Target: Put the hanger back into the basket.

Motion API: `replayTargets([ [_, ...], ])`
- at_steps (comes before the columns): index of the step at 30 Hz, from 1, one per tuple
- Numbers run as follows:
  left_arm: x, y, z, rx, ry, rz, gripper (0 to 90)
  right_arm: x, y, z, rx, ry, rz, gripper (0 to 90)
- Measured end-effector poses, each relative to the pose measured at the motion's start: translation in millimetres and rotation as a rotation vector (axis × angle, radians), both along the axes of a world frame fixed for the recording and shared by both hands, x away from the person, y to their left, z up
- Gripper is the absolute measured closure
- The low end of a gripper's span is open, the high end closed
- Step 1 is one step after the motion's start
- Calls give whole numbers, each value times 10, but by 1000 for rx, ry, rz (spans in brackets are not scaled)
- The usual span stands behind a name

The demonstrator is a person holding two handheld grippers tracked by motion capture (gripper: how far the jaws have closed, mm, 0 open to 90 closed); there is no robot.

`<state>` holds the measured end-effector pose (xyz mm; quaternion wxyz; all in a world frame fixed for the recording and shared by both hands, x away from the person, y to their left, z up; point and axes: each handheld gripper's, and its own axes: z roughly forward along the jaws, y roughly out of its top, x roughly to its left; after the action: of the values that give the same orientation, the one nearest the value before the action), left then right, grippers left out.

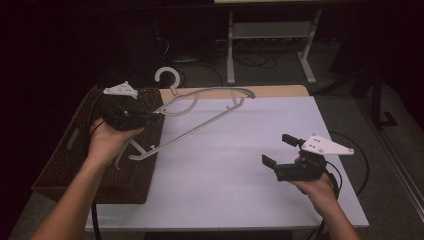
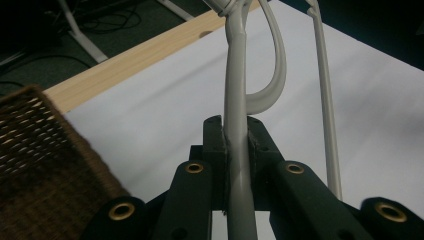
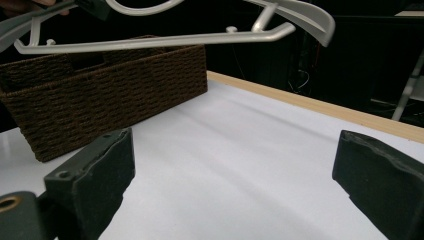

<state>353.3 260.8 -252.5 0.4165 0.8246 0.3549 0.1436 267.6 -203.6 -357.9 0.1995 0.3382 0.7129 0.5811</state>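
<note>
Table white, bare centre; wicker basket at left edge. Hanger airborne between, left gripper pinching its arm; keep pinch firm, level. Right gripper spread wide, idle; bring in to steady far end.

Room dim; light falls mainly on the white worktop, which has a pale wood edge at its far side. Grey floor beyond carries loose cables and a light metal frame stand. Background dark.
</note>
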Motion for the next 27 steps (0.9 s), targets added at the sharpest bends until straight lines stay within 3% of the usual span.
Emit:
replayTargets([
  [13,-56,655,123,45,-38,122,830,5,5,-8,-2,11,-3,30],
  [22,-122,1231,100,59,-54,243,830,16,0,-11,-2,6,-10,30],
  [27,-175,1552,35,103,-55,297,830,17,2,-11,-1,10,-11,30],
])
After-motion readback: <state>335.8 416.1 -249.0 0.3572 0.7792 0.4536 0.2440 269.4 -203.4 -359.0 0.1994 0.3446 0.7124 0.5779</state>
